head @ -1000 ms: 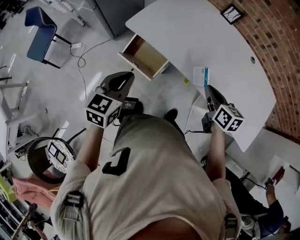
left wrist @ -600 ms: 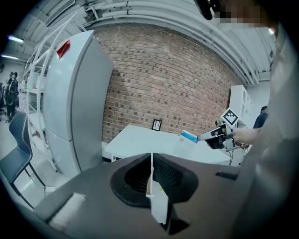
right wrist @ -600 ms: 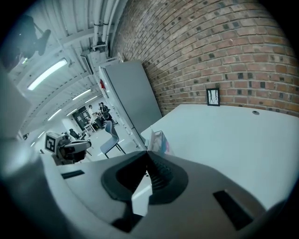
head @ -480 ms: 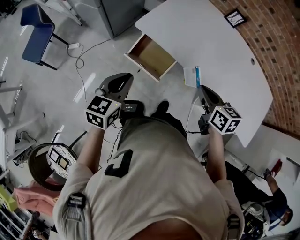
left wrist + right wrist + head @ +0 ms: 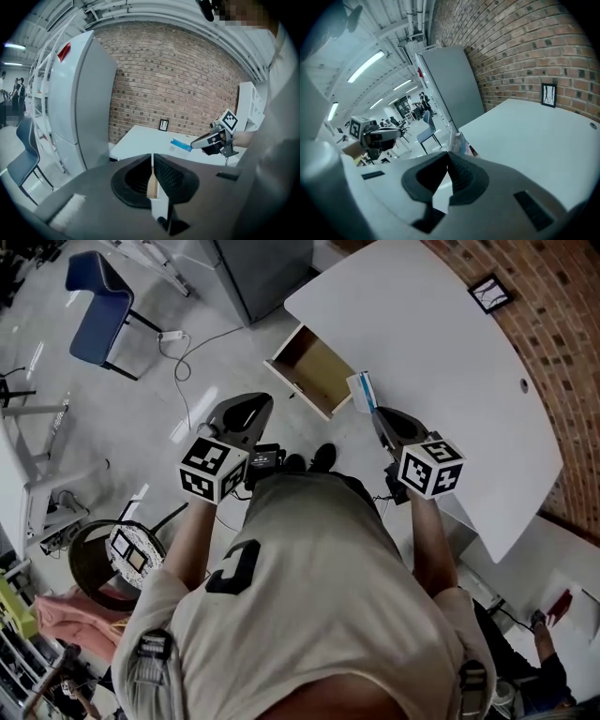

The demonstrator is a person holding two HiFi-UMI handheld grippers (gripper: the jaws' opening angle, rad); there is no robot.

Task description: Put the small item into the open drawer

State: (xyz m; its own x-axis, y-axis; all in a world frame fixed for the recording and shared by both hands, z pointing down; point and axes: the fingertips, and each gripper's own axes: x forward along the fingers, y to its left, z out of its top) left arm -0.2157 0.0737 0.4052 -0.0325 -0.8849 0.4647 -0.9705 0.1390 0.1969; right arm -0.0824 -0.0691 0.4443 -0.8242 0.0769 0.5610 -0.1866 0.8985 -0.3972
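The small item is a flat white box with a blue edge (image 5: pixel 362 391). My right gripper (image 5: pixel 374 412) is shut on it and holds it at the white table's (image 5: pixel 441 362) near edge, just right of the open wooden drawer (image 5: pixel 309 369). The drawer juts out from under the table and looks empty. In the right gripper view the box (image 5: pixel 460 141) sticks up just past the closed jaws. My left gripper (image 5: pixel 257 402) hangs over the floor in front of the drawer, its jaws shut on nothing. From the left gripper view I see the right gripper (image 5: pixel 209 139) carrying the box (image 5: pixel 180 145).
A tall grey cabinet (image 5: pixel 262 268) stands left of the table and a blue chair (image 5: pixel 98 307) further left. A small framed picture (image 5: pixel 489 292) stands on the table by the brick wall (image 5: pixel 562 324). A cable (image 5: pixel 187 352) trails on the floor.
My right gripper has carried the box leftward along the table edge, from well right of the drawer to right beside it. The left gripper has shifted slightly.
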